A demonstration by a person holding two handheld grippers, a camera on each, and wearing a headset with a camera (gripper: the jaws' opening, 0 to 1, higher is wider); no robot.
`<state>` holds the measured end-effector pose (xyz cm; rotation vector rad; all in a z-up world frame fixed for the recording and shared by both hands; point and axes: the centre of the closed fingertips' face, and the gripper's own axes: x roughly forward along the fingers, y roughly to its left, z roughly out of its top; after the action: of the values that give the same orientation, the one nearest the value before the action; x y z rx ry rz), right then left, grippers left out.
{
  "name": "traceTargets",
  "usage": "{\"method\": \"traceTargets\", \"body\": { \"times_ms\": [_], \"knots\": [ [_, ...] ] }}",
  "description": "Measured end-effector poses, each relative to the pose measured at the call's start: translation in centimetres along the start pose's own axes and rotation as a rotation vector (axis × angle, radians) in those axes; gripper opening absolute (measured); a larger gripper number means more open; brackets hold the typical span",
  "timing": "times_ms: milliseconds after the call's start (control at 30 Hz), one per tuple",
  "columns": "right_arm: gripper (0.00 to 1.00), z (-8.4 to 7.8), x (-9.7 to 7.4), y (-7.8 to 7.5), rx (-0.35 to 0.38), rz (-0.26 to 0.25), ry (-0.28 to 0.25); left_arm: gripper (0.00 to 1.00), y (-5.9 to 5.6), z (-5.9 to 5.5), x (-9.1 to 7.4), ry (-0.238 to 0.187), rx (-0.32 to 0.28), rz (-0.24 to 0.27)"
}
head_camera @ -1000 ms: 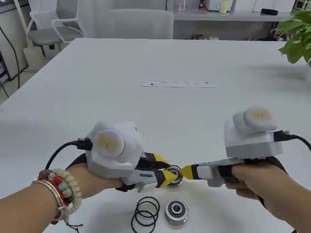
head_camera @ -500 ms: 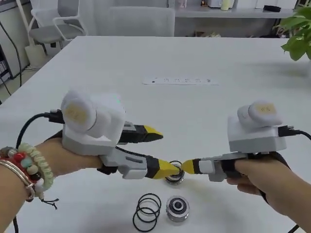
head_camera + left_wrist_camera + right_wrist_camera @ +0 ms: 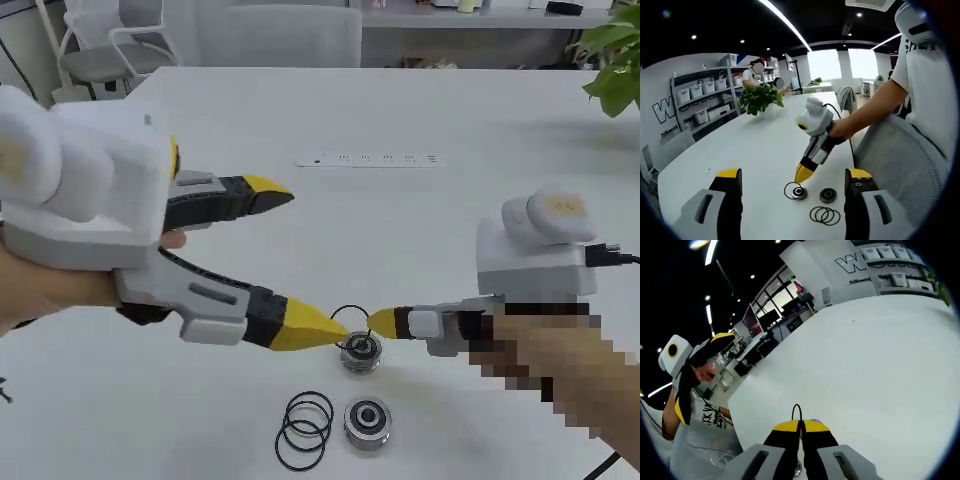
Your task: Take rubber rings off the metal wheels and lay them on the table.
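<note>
A large "W" opens the wall lettering; other words stay unreadable.

Office: white table, chairs, bin shelves.

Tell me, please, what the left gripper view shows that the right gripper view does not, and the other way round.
Left gripper view: the right gripper seen from the front, its tip at a metal wheel; a second wheel; loose rings lying overlapped on the table; a plant. Right gripper view: its own jaws shut on a rubber ring, which loops up from between the tips; the left gripper, wide open, held high at the left. Both: the white table and that rubber ring.
</note>
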<state>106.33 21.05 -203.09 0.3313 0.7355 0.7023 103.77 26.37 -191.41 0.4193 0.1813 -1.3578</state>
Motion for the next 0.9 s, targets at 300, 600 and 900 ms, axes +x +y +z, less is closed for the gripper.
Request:
{"method": "traceTargets", "body": {
  "times_ms": [300, 600, 900],
  "knots": [
    [0.0, 0.3, 0.1, 1.7, -0.008, 0.049, -0.005, 0.91, -0.8, -1.7, -3.5, 0.034, -0.027, 0.057],
    [0.0, 0.0, 0.4, 3.5, -0.022, 0.123, 0.01, 0.94, -2.0, -4.7, -5.8, 0.067, -0.096, 0.109],
    [0.0, -1.6, 1.3, 4.4, -0.036, 0.17, 0.07, 0.95, -3.6, -8.7, -6.5, 0.102, -0.223, 0.143]
  ]
}}
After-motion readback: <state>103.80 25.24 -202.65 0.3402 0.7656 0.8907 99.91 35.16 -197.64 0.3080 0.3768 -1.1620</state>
